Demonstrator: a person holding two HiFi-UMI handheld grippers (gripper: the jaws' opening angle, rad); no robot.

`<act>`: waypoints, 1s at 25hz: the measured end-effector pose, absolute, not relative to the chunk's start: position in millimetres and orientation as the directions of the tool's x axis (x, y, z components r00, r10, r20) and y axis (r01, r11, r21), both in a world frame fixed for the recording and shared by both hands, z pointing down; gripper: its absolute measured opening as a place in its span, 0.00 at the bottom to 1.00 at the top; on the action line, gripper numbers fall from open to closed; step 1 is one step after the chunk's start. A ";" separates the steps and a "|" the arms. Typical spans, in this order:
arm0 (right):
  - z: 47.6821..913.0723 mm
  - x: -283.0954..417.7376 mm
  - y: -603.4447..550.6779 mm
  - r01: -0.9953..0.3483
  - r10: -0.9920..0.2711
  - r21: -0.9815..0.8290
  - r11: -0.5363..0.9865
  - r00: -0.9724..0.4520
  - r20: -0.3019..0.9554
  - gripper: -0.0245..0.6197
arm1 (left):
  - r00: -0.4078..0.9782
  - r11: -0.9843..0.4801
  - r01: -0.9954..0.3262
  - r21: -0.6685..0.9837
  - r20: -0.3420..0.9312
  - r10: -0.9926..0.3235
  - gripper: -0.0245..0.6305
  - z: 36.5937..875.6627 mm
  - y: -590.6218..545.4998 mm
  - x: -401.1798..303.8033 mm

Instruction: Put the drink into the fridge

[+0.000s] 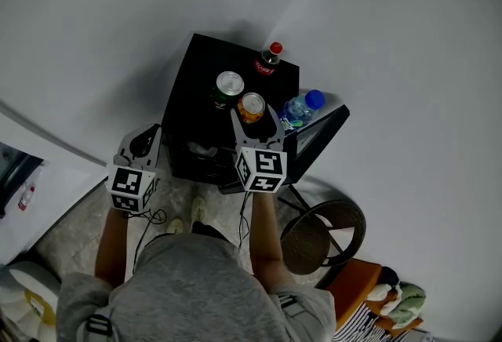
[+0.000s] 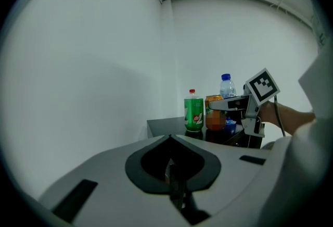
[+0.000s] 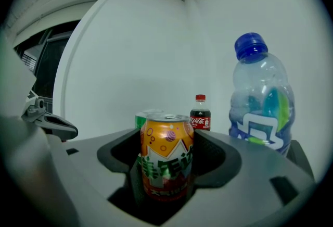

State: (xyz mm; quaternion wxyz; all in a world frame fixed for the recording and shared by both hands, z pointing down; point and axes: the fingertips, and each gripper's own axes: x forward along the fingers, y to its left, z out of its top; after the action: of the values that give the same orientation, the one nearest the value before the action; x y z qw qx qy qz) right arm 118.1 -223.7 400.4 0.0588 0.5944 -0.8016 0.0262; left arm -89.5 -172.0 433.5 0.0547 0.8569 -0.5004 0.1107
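Your right gripper is over the front edge of the top of the black fridge, and its fingers stand open. The orange can is upright between them on the fridge top. A finger runs along each side of it, but neither presses on it, so the can rests on its own base.

Your left gripper is off the fridge's left front corner, apart from every drink. Its fingers are closed together with nothing between them. From its camera you can see your right gripper reaching in across the fridge top around the orange can.

Three more drinks share the fridge top:
- The green can stands just behind the orange can, a little towards the fridge's left side, close to it but not clearly touching.
- The cola bottle, with a red cap, stands upright at the back edge, towards the right rear corner.
- The water bottle, with a blue cap, stands at the fridge's right edge, just outside your right gripper's outer finger.

The fridge door is swung open at the fridge's right front. A round stool sits on the floor in front of the fridge, below that door.
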 end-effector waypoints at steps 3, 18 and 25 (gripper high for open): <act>401.4 114.8 -228.6 -0.952 -0.945 0.015 0.306 -0.302 0.123 0.53 | 0.461 -0.480 -0.877 -0.020 0.248 -0.852 0.04 434.5 -172.0 -92.7; 403.3 113.7 -230.9 -0.945 -0.935 -0.010 0.328 -0.326 0.140 0.55 | 0.449 -0.465 -0.885 -0.010 0.239 -0.861 0.04 431.6 -172.8 -99.0; 395.8 110.5 -224.7 -0.945 -0.936 -0.010 0.326 -0.324 0.137 0.55 | 0.470 -0.485 -0.875 -0.009 0.230 -0.852 0.04 426.5 -164.7 -101.3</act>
State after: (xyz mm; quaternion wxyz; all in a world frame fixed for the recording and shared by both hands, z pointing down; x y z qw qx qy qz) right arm 110.5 -224.7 395.8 0.0529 0.5790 -0.8124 0.0438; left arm -101.3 -164.7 426.5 0.0549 0.8555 -0.5046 0.1023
